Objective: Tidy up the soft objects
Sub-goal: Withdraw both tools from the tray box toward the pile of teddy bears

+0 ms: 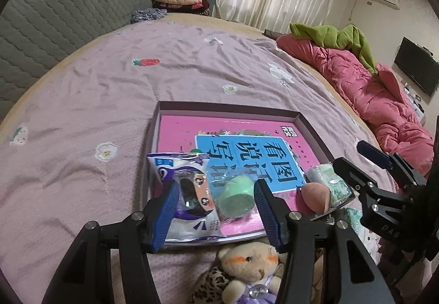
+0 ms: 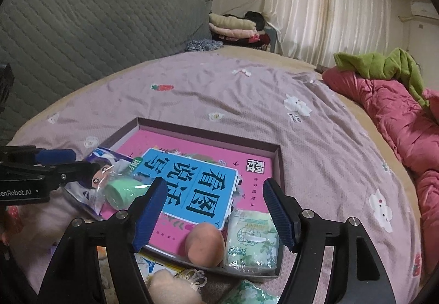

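The left gripper (image 1: 214,210) gapes wide over the green sponge (image 1: 236,198) and snack packet (image 1: 189,194) in the tray (image 1: 230,108), gripping nothing. The right gripper (image 2: 212,215), equally wide and empty, hovers above what looks like a peach sponge (image 2: 204,245) and tissue pack (image 2: 251,241).

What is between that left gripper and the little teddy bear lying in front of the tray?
Nothing visible. The left gripper hangs open above the tray's near edge, over a white snack packet and a green cup. The teddy bear lies on the bedspread just nearer, below the gripper and uncovered.
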Motion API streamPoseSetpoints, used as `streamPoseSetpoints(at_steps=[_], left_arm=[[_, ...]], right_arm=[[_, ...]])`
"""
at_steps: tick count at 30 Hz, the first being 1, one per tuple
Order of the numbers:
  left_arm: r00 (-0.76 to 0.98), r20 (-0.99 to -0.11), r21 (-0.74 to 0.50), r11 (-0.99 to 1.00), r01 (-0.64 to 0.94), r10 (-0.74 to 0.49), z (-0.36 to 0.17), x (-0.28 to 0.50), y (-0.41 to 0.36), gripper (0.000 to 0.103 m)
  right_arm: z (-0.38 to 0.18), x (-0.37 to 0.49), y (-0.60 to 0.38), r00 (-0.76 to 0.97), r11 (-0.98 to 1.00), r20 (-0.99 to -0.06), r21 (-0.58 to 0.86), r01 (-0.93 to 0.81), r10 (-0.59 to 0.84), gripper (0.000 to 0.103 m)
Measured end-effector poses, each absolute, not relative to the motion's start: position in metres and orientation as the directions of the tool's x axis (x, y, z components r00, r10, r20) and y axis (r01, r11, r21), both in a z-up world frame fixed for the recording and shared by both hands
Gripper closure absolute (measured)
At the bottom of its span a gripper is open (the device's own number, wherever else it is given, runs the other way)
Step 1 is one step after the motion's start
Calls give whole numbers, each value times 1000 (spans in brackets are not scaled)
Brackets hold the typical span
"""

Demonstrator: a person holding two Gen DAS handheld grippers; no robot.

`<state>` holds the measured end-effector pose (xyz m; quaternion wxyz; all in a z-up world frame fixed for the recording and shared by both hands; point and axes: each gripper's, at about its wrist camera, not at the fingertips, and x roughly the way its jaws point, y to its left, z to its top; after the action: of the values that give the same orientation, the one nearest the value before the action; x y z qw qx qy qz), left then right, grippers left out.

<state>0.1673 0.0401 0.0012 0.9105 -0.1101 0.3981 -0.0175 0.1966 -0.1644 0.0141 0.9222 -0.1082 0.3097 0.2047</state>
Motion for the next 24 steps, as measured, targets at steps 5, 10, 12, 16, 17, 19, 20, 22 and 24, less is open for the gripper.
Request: streamPoseSetpoints(at_steps=[5, 10, 12, 16, 17, 19, 20, 22, 24], left_arm=[[701, -707, -207, 975, -81, -92, 5, 150, 44, 46], [704, -705, -183, 981, -64, -86, 7, 138, 35, 46], [708, -701, -182, 982, -56, -90, 8, 130, 31, 46], [700, -710, -168, 984, -52, -84, 5, 114, 27, 46], [698, -711, -166, 985, -50, -85, 4, 111, 26, 46], [689, -720, -153, 987, -49, -78, 2, 104, 24, 46], [689, -721, -152, 987, -47, -78, 2, 102, 24, 46], [689, -721, -150, 988, -44, -79, 3, 97, 23, 46], [686, -724, -142, 989, -41, -76, 4, 91, 21, 46]], right_arm=[[24, 181, -176, 750, 907, -577, -34, -419, 325, 29], [34, 163, -185, 772, 919, -552, -25, -393, 314, 28], [36, 157, -191, 773, 927, -555, -5, -374, 309, 28], [36, 150, -202, 768, 941, -566, 40, -337, 300, 27], [35, 147, -205, 766, 943, -570, 52, -328, 298, 27], [34, 143, -210, 763, 948, -577, 70, -309, 291, 27], [33, 140, -212, 762, 951, -580, 78, -299, 287, 27], [32, 135, -215, 758, 954, -589, 89, -286, 282, 27], [32, 129, -216, 760, 957, -590, 84, -278, 273, 27]])
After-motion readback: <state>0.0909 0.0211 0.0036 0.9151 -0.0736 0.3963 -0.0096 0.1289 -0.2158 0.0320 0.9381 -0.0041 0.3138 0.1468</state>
